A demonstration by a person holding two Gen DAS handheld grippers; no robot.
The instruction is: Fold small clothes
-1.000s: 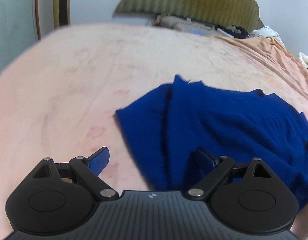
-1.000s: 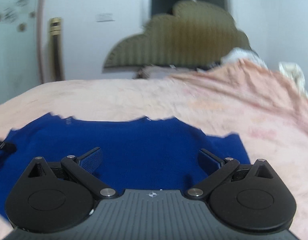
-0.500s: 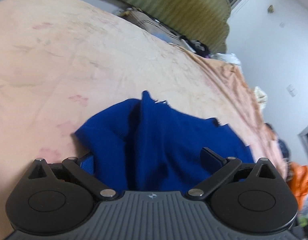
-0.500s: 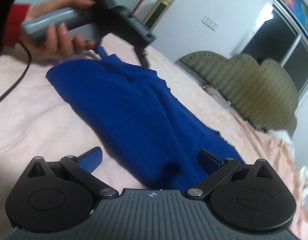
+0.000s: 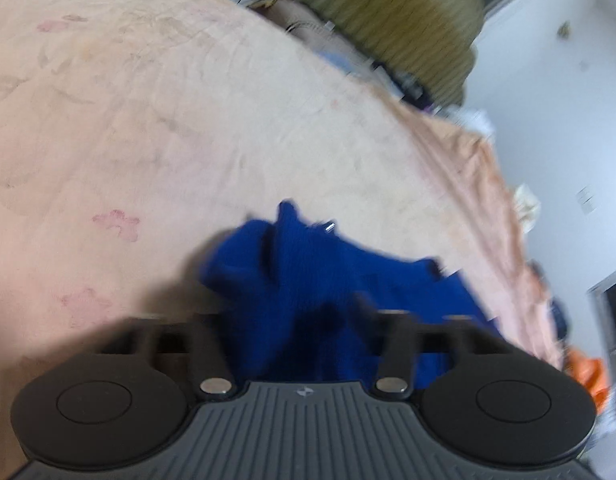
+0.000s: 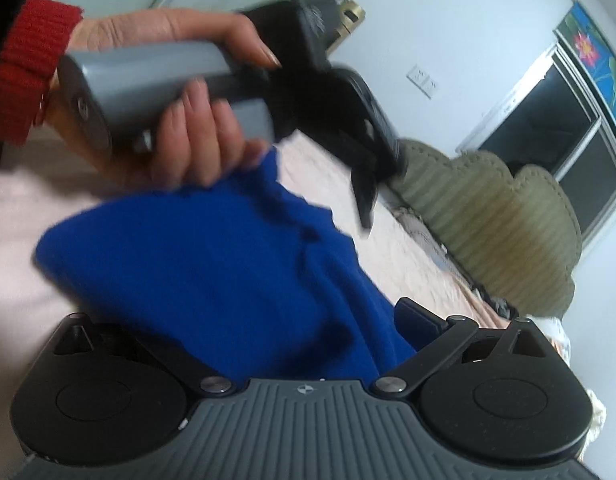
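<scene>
At twelve o'clock between my just-closing left gripper (image 5: pixel 291 312) jaws bunches the blue sweater (image 5: pixel 308 276), apparently pinched; my right gripper (image 6: pixel 267 312), just narrowing, gapes around its far end.

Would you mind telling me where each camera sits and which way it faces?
Left wrist: on the left gripper, looking down its fingers at the blue garment on the bed; headboard beyond. Jaws have just been closing, cloth between them.
Right wrist: on the right gripper, facing the garment, the hand holding the left gripper, a red cuff.
Shared: garment, bed, headboard.
</scene>
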